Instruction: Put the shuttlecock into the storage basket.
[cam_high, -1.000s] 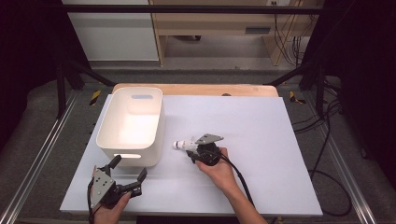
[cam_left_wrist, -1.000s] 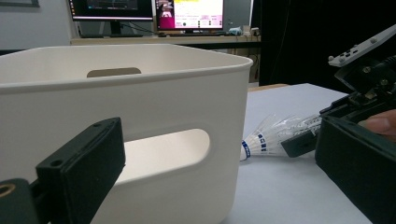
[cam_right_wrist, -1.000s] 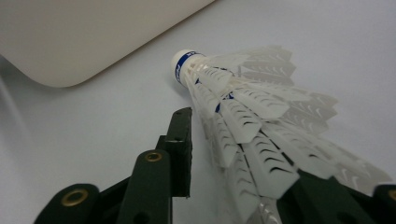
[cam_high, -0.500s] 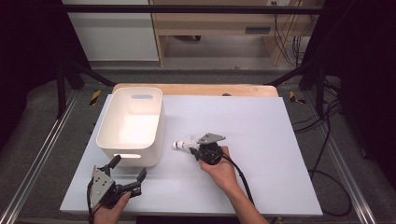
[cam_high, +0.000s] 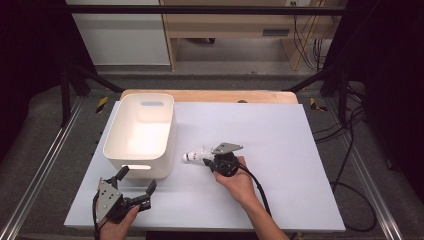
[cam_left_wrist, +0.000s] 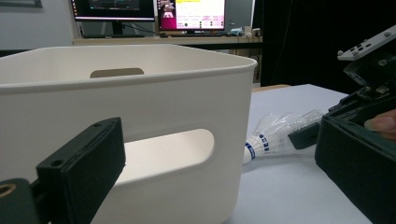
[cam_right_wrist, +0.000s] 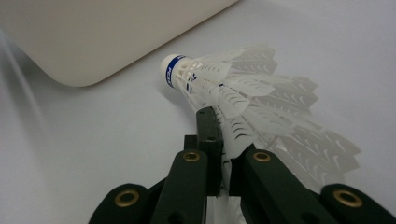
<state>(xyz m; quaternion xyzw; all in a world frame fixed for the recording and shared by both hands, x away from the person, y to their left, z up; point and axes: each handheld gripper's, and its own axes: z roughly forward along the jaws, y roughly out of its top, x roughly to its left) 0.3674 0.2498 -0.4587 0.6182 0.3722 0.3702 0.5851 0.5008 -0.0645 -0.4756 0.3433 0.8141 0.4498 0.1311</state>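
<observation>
Right gripper (cam_high: 207, 159) is sitting mid-frame in the high view, jaws clamped on the skirt of a white feathered shuttlecock with a blue band round its cork (cam_right_wrist: 243, 100). Jaws have just been closing, with the feathers pinched between them in the right gripper view.

Shuttlecock is lying on its side on the white rectangular table top (cam_high: 280, 130), cork pointing frame-left toward the white rounded plastic bin with slot handles (cam_high: 140, 132). The bin's near corner is sitting just beside the cork, not touching it, at upper left in the right gripper view. Nothing is standing between them.

In the left gripper view the shuttlecock (cam_left_wrist: 280, 135) is showing right of centre, low on the table, its feathers fanning out toward the right gripper (cam_left_wrist: 303, 136).

Right hand (cam_high: 239, 181) is coming in from bottom centre of the high view, wrapping the gripper body, black cable trailing back along the forearm.

Left gripper (cam_high: 136, 181) is resting at lower left of the high view, jaws spread wide and holding nothing, pointing at the bin's near wall (cam_left_wrist: 154, 154). Left hand (cam_high: 117, 225) is gripping it at the bottom edge.
</observation>
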